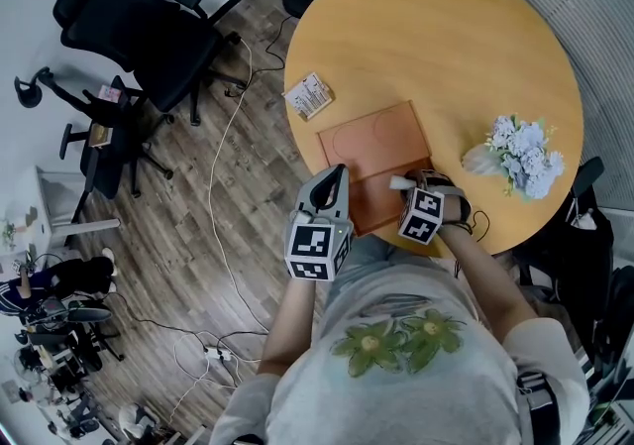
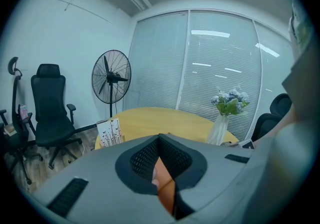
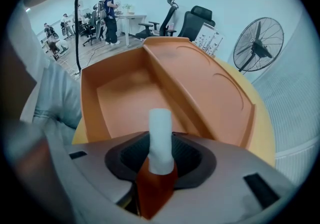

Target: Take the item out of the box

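right gripper [image 1: 416,187]: jaws clamped on the item [image 3: 160,133], a short white cylinder that sticks out forward past the jaw tips.
item position: held just above the near tray of the box [image 3: 92,93]. Looks clear of the floor, but contact can't be ruled out.
box: orange, open, lid folded flat away from the person. It sits at the near edge of the round counter [image 1: 446,47], so the tray is right under the right hand.
left gripper [image 1: 334,177]: jaws together, nothing gripped. It is parked at the box's near-left corner and pointed out across the counter, probably to stay out of the lift path.
step (judgement): extraction is mid-way, with the grip made and the item not yet clear of the box walls.
next (judgement): raise it straight, then set it on bare counter.
risk: the grip sits low on the cylinder, so it may pivot if it bumps the divider.
clutter: flower vase [image 1: 520,158] and printed card [image 1: 309,96] are both well apart from the box.
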### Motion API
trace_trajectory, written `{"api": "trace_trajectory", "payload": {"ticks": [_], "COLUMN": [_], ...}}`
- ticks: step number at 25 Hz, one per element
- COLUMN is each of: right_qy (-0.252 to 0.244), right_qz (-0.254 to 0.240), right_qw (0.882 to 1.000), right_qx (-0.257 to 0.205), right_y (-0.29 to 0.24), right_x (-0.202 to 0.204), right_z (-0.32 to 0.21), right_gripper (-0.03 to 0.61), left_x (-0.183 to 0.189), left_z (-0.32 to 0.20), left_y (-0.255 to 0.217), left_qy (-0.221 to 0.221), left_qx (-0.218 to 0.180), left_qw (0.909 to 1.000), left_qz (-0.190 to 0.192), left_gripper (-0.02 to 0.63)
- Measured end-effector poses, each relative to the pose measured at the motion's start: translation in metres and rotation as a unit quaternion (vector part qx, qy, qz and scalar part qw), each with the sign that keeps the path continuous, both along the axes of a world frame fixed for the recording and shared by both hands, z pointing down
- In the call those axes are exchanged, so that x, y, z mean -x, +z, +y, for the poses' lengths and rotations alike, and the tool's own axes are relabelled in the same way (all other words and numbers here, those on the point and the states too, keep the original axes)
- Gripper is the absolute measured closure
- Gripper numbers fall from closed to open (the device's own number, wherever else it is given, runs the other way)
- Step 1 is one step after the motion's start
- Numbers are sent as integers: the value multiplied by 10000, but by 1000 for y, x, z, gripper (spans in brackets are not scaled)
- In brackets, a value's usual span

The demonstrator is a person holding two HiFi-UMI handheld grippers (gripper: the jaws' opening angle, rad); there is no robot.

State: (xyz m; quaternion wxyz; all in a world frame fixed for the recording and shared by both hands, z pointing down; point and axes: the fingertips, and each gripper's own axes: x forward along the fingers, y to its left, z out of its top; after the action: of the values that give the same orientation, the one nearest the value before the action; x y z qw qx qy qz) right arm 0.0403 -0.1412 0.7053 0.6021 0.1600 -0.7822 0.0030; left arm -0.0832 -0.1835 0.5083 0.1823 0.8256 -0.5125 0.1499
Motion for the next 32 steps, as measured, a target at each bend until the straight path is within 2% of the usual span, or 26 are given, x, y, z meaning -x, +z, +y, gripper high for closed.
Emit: {"api": "trace_trajectory", "payload": {"ticks": [13,32], "right_qy": [195,332], "right_qz": [-11,-313], "right_qw": [9998,9987], "right_qx": [94,-231], "right_y": [1,-34], "right_x": [-3,6], "right_z": [2,6], "right_gripper": [434,434], "left_x": [8,9], "left_z": [5,22], "left_y": [2,1], "left_qy": [-31,-35], "left_qx": [5,-40], "left_qw": [10000,9999], "left_qz": [43,134], "left_gripper": [611,611]}}
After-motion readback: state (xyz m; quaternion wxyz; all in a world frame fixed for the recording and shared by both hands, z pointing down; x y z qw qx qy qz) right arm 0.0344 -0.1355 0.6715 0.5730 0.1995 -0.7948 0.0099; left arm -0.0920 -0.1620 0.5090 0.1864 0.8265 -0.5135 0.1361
